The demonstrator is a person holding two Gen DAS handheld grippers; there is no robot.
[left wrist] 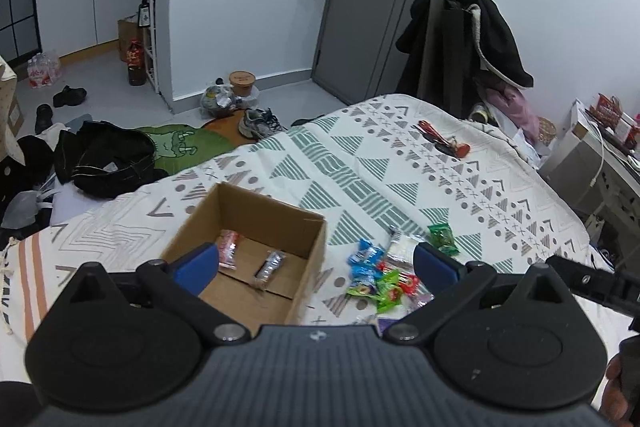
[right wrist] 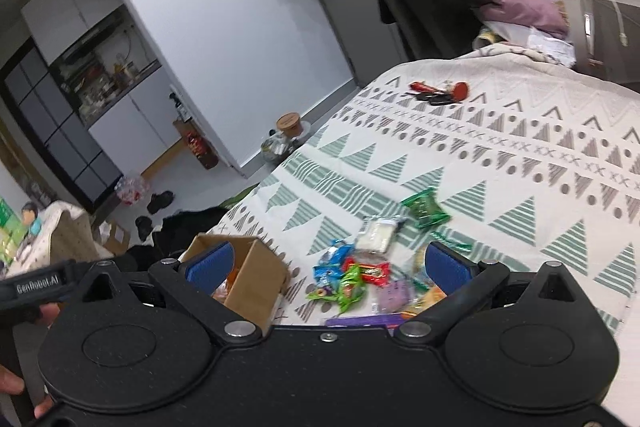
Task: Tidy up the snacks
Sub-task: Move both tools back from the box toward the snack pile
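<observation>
Setting: a cluttered bedroom; I am working over a bed [left wrist: 400,163] with a patterned green-and-grey cover, clothes and shoes on the floor beyond it.

Cardboard box [left wrist: 256,227]: leftmost item on the bed, open-topped. I count two wrapped snacks on its floor, a red-and-white packet [left wrist: 229,250] at the left and a dark packet [left wrist: 270,266] beside it.

Left gripper [left wrist: 316,259]: fingers spread wide, nothing between them. It hovers over the near right wall of the box, left finger over the box interior, right finger over the edge of the loose pile.

Snack pile [right wrist: 360,267]: loose wrappers just right of the box, on the cover. Blue, red and bright green packets bunch at the near left; a white packet [right wrist: 376,233] lies just beyond; a purple one sits nearest me, partly hidden by the gripper body.

Right gripper [right wrist: 328,267]: fingers also wide apart and empty. The pile sits directly ahead, between them and slightly below.

Green packet [right wrist: 425,208]: lies apart from the pile, farther out and to the right, long axis slanting across my line of approach.

Key relation: I judge the right gripper the nearer one for the next pick; the box lies to its left, so any carry goes leftward.

Far end of bed: a red-and-black item [right wrist: 440,92], well apart from the snacks; I cannot tell what it is.
</observation>
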